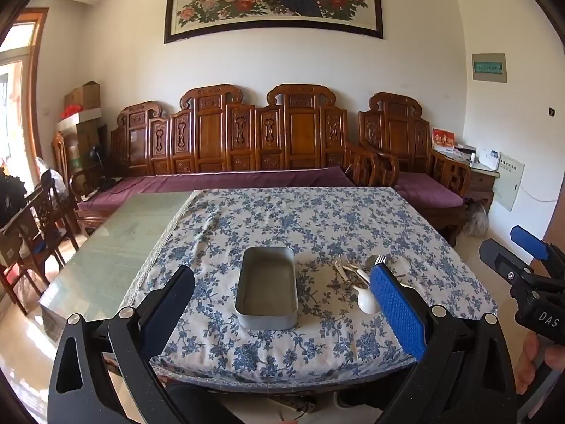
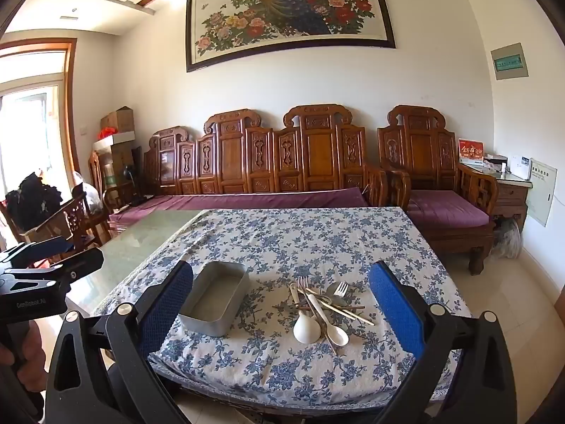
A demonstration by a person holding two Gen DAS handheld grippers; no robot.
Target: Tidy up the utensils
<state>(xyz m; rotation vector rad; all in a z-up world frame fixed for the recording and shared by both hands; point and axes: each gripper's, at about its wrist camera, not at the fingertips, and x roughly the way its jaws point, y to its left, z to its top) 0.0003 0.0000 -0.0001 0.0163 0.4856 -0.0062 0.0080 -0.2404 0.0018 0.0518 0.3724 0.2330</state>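
Observation:
An empty grey metal tin (image 1: 267, 286) (image 2: 214, 296) sits on the blue floral tablecloth (image 1: 317, 219) (image 2: 303, 240). To its right lies a pile of utensils (image 2: 323, 309): white spoons (image 2: 306, 327), metal forks (image 2: 340, 288), chopsticks. In the left wrist view the pile (image 1: 356, 275) is partly hidden by a finger. My left gripper (image 1: 282, 275) is open and empty, held above the near table edge in front of the tin. My right gripper (image 2: 282, 275) is open and empty, facing the pile. Each gripper shows at the edge of the other's view (image 1: 522, 268) (image 2: 46, 265).
The cloth covers the right part of a green glass-topped table (image 1: 116, 243) (image 2: 141, 240). A carved wooden sofa with purple cushions (image 1: 229, 180) (image 2: 247, 198) stands behind the table. Wooden chairs (image 1: 39, 226) stand at the left.

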